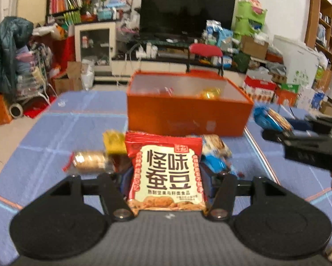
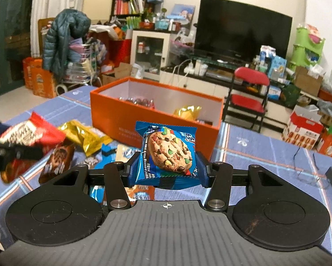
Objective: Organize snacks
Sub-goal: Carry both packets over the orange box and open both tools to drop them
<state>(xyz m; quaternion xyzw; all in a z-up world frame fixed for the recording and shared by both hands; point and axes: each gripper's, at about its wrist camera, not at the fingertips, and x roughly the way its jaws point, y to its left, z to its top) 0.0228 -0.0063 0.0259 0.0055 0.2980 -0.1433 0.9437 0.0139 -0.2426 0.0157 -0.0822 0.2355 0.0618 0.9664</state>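
Two packets hang above our blue surface (image 2: 265,141), both in front of the orange box (image 2: 152,119): our left tongs (image 1: 166,173) clamp the red bean packet (image 1: 166,173); our right tongs (image 2: 169,157) clamp the smaller blue cookie packet (image 2: 169,153).

Red foil bean-snack packet (image 1: 166,173): upright, raised above the table. Blue chocolate-chip cookie packet (image 2: 169,155): upright, likewise raised. Open orange cardboard box (image 2: 152,119): on the table behind, holding several snacks.
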